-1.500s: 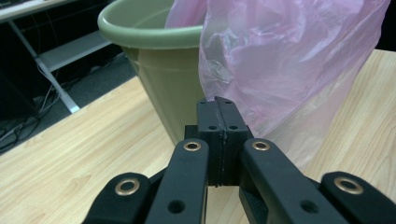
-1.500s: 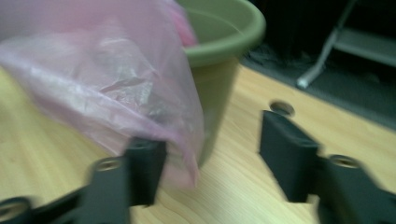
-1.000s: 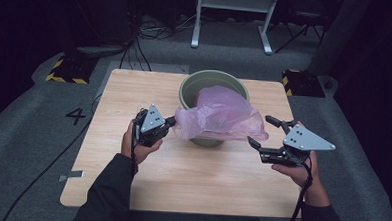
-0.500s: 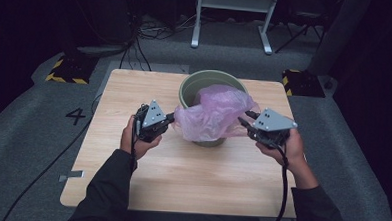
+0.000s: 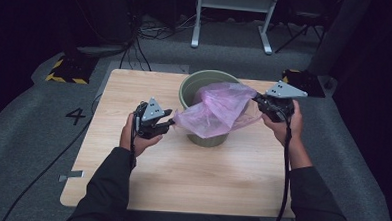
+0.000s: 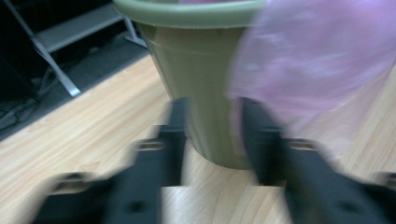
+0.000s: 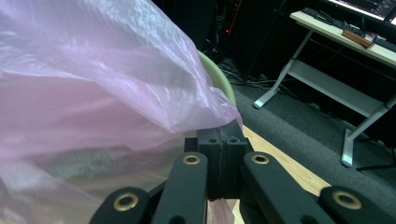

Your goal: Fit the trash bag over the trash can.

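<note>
- A green plastic bucket (image 5: 207, 108) stands near the far middle of the wooden surface (image 5: 201, 176), with a pink plastic bag (image 5: 219, 107) draped over its mouth and down its near side.
- The right claw (image 5: 258, 99) sits at the bucket's right rim. In the right gripper view its jaws are pressed together on a fold of the bag's edge (image 7: 219, 116), so it has the film pinched.
- The left claw (image 5: 171, 122) is just beside the bag's left corner, in front of the bucket. In the left gripper view its jaws stand apart, with the bucket wall (image 6: 205, 93) and the hanging film (image 6: 299, 70) ahead of them. That view is smeared by motion, so I can't tell whether any film lies between the jaws.
- To my eye, the bag is being opened out to line the bucket; one side is gripped and the other is not yet.
- The next move probably calls for the left claw to close on the near-left edge, then for both to draw the mouth wide and fold it over the rim. The thin film could easily slip or tear.
</note>
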Available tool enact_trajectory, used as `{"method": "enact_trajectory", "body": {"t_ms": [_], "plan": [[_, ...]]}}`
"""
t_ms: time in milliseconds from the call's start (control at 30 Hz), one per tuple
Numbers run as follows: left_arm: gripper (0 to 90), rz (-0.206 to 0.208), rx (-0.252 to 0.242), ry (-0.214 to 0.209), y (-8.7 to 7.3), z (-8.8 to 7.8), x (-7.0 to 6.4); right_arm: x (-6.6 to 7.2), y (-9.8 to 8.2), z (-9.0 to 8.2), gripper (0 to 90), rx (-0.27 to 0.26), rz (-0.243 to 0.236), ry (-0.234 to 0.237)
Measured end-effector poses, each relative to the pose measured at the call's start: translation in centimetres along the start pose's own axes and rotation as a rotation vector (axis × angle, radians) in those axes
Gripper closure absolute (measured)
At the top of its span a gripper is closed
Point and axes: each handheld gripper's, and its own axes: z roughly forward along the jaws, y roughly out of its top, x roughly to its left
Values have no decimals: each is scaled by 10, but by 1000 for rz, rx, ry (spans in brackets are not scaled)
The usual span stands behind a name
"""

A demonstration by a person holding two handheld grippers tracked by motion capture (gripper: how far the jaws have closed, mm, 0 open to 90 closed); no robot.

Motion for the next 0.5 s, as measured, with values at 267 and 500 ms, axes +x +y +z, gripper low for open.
{"method": "enact_trajectory", "body": {"t_ms": [267, 500], "plan": [[183, 54, -127, -82, -4, -41, -22, 0, -2, -3, 900, -9, 13, 9], [179, 105, -227, -108, 22, -59, -42, 4, -2, -5, 900, -12, 5, 19]]}}
